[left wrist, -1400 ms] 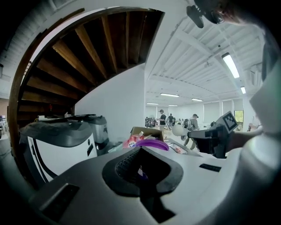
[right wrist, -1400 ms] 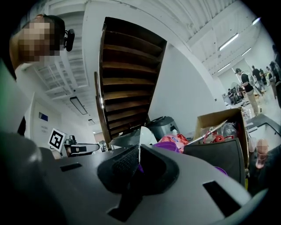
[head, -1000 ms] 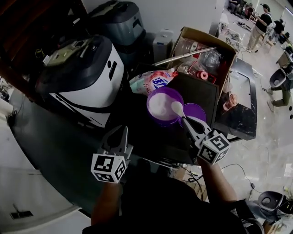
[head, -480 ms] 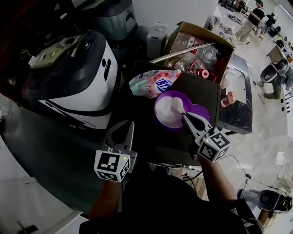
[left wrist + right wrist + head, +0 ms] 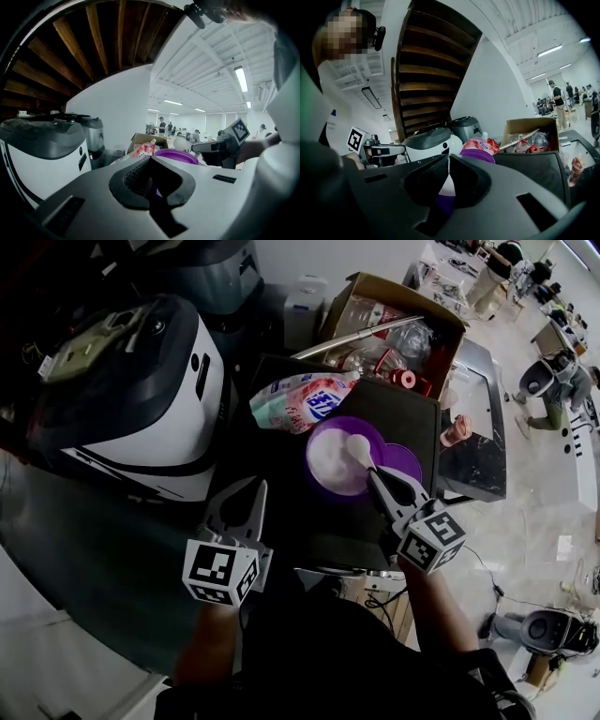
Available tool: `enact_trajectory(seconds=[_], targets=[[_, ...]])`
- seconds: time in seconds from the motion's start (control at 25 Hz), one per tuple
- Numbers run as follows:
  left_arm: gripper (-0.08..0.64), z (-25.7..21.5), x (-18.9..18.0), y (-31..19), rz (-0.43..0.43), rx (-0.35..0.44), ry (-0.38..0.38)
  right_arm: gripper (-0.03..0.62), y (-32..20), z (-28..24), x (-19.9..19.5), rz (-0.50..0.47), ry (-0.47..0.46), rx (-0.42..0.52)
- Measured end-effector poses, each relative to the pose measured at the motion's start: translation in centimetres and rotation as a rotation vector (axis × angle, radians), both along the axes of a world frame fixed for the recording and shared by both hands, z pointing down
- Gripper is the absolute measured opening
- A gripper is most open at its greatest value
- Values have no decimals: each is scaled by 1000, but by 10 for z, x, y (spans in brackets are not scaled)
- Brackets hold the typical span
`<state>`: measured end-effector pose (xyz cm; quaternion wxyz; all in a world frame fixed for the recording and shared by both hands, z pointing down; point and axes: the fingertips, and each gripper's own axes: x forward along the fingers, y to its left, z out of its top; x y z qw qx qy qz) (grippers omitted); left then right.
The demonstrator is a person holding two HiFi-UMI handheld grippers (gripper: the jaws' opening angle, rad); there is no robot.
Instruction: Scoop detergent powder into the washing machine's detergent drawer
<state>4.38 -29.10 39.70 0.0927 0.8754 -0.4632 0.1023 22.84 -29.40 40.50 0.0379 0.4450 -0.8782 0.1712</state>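
Tub (image 5: 323, 488) on dark surface (image 5: 405, 416), pale floor (image 5: 553, 521)

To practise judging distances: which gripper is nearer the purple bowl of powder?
Right. The right gripper holds a white spoon over the purple bowl, right by its rim; the left gripper is apart, off to the bowl's left.

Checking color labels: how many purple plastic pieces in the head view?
2. A tub of white powder mid-way on the dark top; a flat lid just right of it, partly behind the right gripper. The cardboard box may hide more.
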Motion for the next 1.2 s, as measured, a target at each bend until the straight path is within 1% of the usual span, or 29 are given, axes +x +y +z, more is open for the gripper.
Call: enact_trajectory(seconds=[0.08, 0.2, 0.36, 0.48, 0.64, 0.8, 1.0, 1.2], targets=[[6, 0, 9, 2, -3, -5, 10, 20, 3, 1, 7, -8, 4, 1], [6, 1, 21, 8, 1, -9, 5, 20, 9, 7, 16, -22, 28, -10], [6, 1, 26, 14, -4, -10, -8, 20, 10, 15, 27, -27, 72, -19], [6, 0, 27, 16, -6, -7, -15, 20, 5, 17, 30, -55, 132, -20], [6, -6, 26, 21, -11, 4, -16, 20, -3, 17, 31, -112, 242, -26], [6, -9, 21, 22, -13, 11, -14, 20, -12, 18, 24, -165, 330, -37], [6, -12, 22, 22, 8, 22, -28, 20, -20, 23, 9, -222, 385, -53], [6, -9, 19, 18, 4, 16, -10, 20, -26, 29, -8, -285, 461, -67]])
